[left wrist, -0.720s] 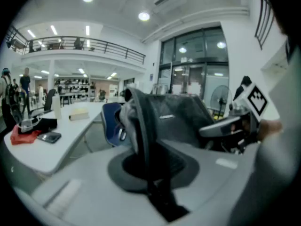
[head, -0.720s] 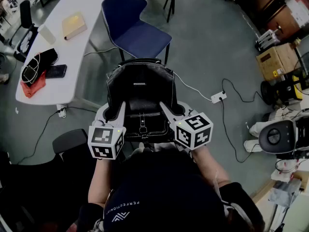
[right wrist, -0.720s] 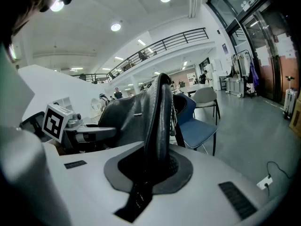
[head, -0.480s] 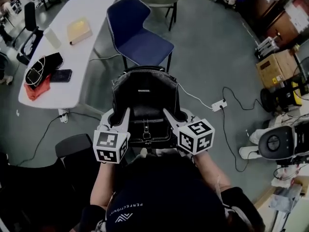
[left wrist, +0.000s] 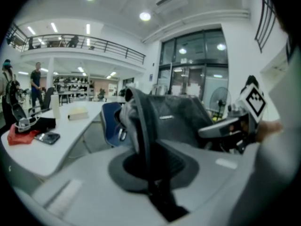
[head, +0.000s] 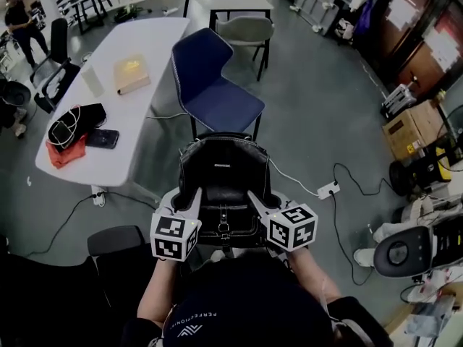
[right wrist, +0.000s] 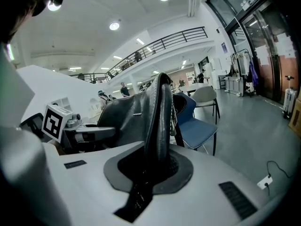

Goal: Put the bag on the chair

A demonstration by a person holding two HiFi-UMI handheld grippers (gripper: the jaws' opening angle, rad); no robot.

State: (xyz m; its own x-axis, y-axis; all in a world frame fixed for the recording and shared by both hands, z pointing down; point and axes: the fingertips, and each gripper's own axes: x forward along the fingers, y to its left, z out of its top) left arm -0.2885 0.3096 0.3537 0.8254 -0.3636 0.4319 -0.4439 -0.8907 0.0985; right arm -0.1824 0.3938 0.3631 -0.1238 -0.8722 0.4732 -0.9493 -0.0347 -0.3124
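Black bag (head: 223, 183): up in the air, held at both sides, standing upright between the two claws. Close to the near edge of the blue chair, not on its seat.
Left claw (head: 194, 195): closed tight on the left side of the bag. Thin dark strip of the bag pinched between the two pads in the left gripper view.
Right claw (head: 253, 195): closed tight on the right side of the bag. Thick dark strap squeezed between the pads in the right gripper view.
Marker cubes: one on each claw, white with black squares, down near the person's arms.
Blue chair (head: 221, 96): just past the bag, beside the white table. Back rest on the far side, seat on the side nearer the bag.
White table (head: 145, 110): long, to the left of the chair.
Tan book (head: 131, 74): flat on the table, near the far end.
Black bundle (head: 76, 119): on the near end of the table, with a white cord on top.
Red cloth (head: 62, 153): at the table's near corner, touching the bundle.
Phone (head: 105, 137): dark, flat, just beside the bundle.
Grey chair (head: 244, 29): behind the blue one, farther away.
Power strip (head: 327, 190): white, on the grey floor (head: 318, 100), to the right of the bag.
Cardboard box (head: 406, 130): on the floor, far right.
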